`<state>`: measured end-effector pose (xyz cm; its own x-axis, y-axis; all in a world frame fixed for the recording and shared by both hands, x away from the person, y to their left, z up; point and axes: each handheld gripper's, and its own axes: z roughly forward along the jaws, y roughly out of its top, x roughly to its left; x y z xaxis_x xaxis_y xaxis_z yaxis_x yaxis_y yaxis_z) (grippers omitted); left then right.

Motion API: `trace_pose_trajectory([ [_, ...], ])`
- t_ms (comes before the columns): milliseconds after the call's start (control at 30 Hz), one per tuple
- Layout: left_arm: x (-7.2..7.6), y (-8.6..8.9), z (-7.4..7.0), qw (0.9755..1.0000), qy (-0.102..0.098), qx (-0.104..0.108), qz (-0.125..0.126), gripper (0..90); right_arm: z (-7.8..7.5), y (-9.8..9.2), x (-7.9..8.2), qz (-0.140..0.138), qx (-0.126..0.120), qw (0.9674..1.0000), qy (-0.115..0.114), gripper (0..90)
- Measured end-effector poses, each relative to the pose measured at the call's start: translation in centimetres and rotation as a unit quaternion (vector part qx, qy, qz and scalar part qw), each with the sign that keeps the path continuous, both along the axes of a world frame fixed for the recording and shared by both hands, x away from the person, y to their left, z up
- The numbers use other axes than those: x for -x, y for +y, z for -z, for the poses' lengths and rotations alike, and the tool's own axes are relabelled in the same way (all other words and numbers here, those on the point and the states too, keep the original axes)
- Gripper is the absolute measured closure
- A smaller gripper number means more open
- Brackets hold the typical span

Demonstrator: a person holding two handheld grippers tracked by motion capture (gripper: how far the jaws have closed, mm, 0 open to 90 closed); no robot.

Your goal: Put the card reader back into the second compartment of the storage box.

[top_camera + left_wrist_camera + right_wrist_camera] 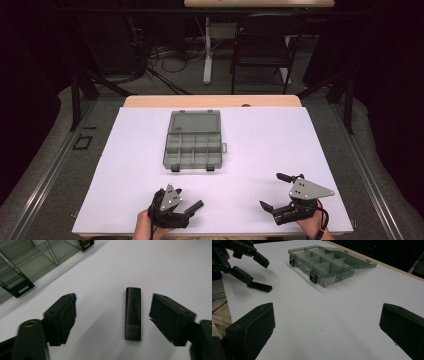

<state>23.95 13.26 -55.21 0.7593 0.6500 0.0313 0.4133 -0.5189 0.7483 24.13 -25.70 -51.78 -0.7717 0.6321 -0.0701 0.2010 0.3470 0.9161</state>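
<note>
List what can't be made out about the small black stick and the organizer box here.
- Black stick: its printed lettering is too blurred to read in the left gripper view; in the high view the left hand-held gripper covers most of it.
- Organizer box: its side label is too small to read in the right gripper view.

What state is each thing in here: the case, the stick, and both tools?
Compartment case: lid open, folded back flat; compartments look empty.
Black USB stick: lying flat on the white table, between the left tool's jaws, untouched.
Left tool: open, straddling the stick.
Right tool: open wide, nothing between the jaws.
</note>
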Motion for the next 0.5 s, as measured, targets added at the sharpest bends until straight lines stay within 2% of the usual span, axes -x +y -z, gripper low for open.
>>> trace_pose_trajectory([
  [167, 0.29, -0.18, 0.17, 0.9999, -0.001, 0.003, 0.012, 33.3, 0.03, -0.06, -0.05, 0.001, 0.000, 1.0000, 0.001, 0.0],
  [500, 0.57, -0.66, 0.63, 0.9995, 0.017, -0.002, 0.026, 51.2, 0.15, 0.05, -0.11, -0.001, 0.002, 1.0000, 0.003, 0.0],
])
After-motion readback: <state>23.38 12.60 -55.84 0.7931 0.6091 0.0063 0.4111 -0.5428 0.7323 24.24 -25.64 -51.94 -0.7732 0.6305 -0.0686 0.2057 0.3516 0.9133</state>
